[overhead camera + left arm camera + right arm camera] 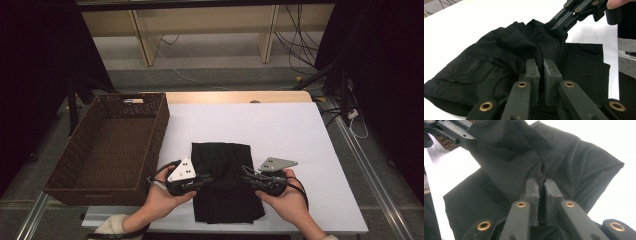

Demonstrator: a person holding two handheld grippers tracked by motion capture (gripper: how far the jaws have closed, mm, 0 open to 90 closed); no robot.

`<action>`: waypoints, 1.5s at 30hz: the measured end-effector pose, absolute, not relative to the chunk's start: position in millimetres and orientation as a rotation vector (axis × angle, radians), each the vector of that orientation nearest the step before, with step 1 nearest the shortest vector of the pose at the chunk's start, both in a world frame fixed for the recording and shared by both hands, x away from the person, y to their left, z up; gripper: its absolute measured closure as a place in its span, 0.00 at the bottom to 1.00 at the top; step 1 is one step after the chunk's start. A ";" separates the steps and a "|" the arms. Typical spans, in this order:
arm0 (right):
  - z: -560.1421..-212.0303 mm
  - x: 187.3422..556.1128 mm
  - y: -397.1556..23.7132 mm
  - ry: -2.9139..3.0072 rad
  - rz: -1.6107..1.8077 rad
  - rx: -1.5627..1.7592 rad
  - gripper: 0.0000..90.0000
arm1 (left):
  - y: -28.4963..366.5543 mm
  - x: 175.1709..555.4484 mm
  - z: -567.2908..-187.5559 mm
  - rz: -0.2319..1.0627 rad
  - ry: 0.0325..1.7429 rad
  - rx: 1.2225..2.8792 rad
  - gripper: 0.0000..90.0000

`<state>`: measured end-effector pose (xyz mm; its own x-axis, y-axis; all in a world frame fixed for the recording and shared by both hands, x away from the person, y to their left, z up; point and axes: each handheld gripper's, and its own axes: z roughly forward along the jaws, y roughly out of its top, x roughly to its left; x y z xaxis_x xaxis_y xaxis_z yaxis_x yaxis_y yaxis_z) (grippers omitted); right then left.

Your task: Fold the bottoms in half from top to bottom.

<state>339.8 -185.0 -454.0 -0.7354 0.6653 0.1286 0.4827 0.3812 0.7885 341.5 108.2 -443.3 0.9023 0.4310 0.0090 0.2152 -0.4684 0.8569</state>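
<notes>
A black cloth (220, 155) lies folded on the white table (285, 130), near its front edge. My left gripper (210, 179) meets the cloth's left side and my right gripper (245, 179) its right side, and the two face each other. In the left gripper view the left gripper (541, 66) is shut on a raised fold of the cloth (486, 62), with the right gripper (560, 25) pinching the far edge. In the right gripper view the right gripper (541, 185) is shut on a bunched fold of the cloth (574, 165), and the left gripper (456, 132) grips at the top left.
A brown wicker basket (75, 150) stands at the table's left edge, with nothing inside it. A wooden strip (235, 96) runs along the table's far edge. Cables lie on the floor beyond the table.
</notes>
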 end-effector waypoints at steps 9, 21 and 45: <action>-456.8 338.0 -184.3 2.468 1.263 1.027 0.92 | 108.6 340.9 -448.0 0.250 0.453 2.098 0.92; -461.0 335.2 -185.2 2.551 1.219 1.011 0.90 | 111.1 337.7 -453.9 0.194 0.430 2.132 0.91; -469.6 318.4 -189.2 2.752 1.058 0.918 0.80 | 118.5 320.4 -470.2 0.083 0.340 2.241 0.84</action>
<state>318.4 -189.2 -469.6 -0.8219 0.5480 0.1555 0.5111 0.5887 0.6262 320.4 118.5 -470.2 0.9609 0.2713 -0.0559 0.2155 -0.6055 0.7661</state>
